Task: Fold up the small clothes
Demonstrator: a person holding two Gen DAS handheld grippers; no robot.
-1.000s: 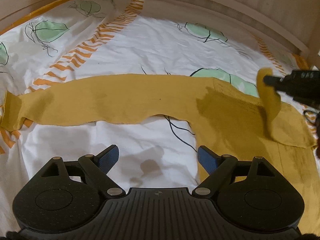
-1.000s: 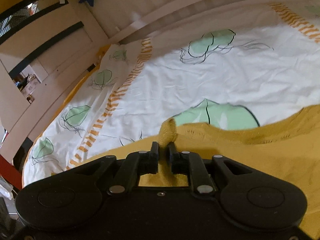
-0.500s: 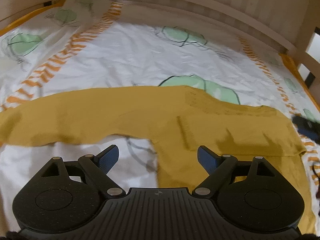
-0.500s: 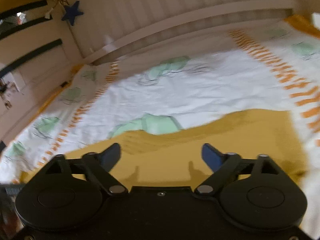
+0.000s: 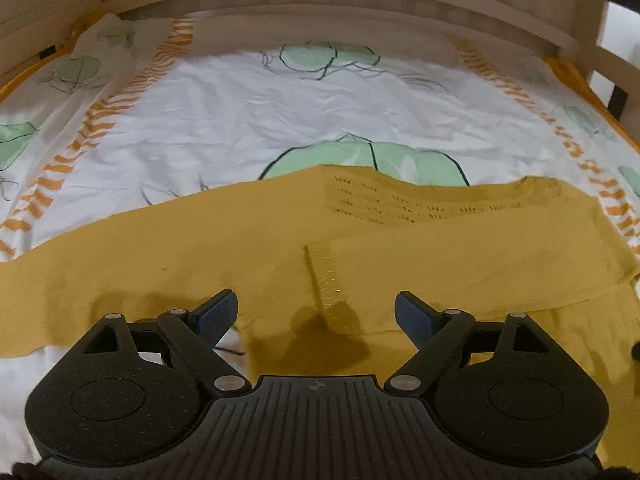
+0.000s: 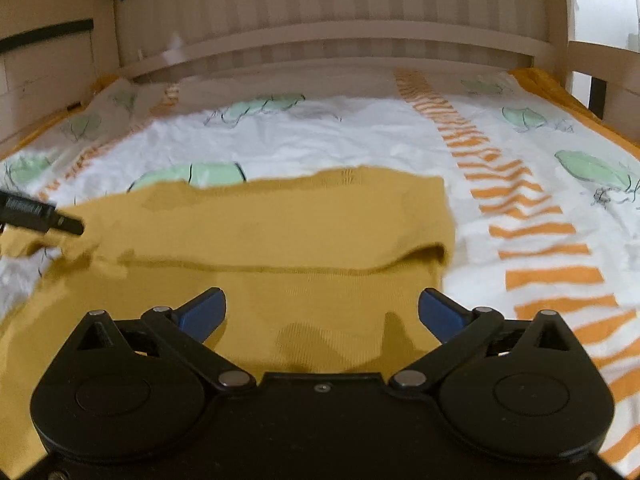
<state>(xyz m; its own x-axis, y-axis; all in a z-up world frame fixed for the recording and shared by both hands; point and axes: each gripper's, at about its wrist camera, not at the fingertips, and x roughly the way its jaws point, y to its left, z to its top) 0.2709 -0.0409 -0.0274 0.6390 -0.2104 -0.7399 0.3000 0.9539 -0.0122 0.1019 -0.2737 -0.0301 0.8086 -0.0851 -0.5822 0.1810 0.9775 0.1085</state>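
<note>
Mustard-yellow knit garment [image 5: 248,248] lies spread flat on a white bedsheet [image 5: 240,120] printed with green leaf shapes and orange striped bands, inside a pale wooden bed frame [image 5: 360,4] with a slatted headboard. In the left wrist view one long sleeve runs off toward the left edge of the sheet, while the other side is folded over onto the body, its ribbed cuff [image 5: 326,280] lying on top near the middle; a band of small openwork holes crosses the upper part of the knit. The left gripper [image 5: 316,314] hangs just above the garment with its blue-padded jaws spread wide and nothing between them. The right gripper [image 6: 322,314] has just been opening its jaws; they now stand wide apart over the lower part of the garment, and no cloth is caught between the pads. In the right wrist view the folded layer forms a straight crease [image 6: 280,266] across the body, and one dark finger of the left gripper pokes in from the left edge, over the garment's far sleeve.
</note>
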